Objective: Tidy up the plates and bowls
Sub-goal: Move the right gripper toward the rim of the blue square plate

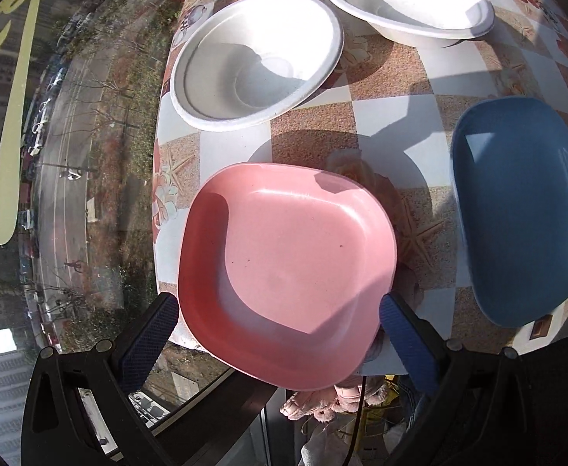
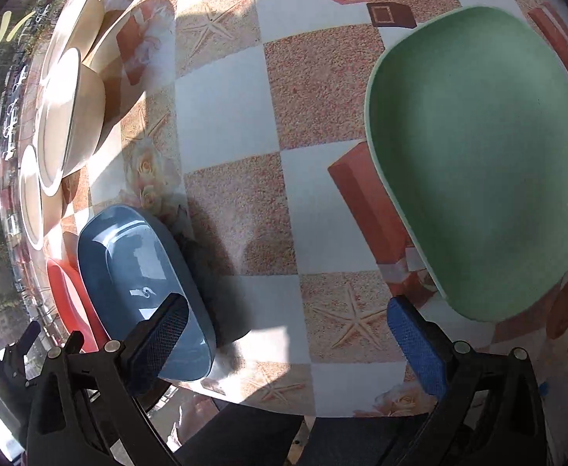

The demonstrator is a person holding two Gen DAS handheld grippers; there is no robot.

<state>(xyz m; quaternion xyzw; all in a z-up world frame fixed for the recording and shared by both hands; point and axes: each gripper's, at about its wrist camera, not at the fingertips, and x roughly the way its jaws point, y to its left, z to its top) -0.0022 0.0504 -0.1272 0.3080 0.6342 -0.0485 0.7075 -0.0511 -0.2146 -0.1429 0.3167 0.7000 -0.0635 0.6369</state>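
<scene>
A pink plate (image 1: 288, 268) lies at the table's near edge, overhanging it a little. My left gripper (image 1: 278, 310) is open, with one finger at each side of the plate's near half. A blue plate (image 1: 525, 213) sits to its right, and two white bowls (image 1: 256, 58) (image 1: 408, 0) stand farther back. In the right wrist view my right gripper (image 2: 288, 322) is open above bare tablecloth, with the blue plate (image 2: 144, 287) by its left finger and a green plate (image 2: 486, 163) ahead of its right finger. The pink plate (image 2: 70, 299) peeks out behind the blue one.
The table (image 2: 229, 124) has a checked cloth with starfish prints. Its near edge (image 2: 268, 407) runs just under both grippers. A window (image 1: 70, 155) borders the table's left side. White bowls (image 2: 66, 124) line that side in the right wrist view.
</scene>
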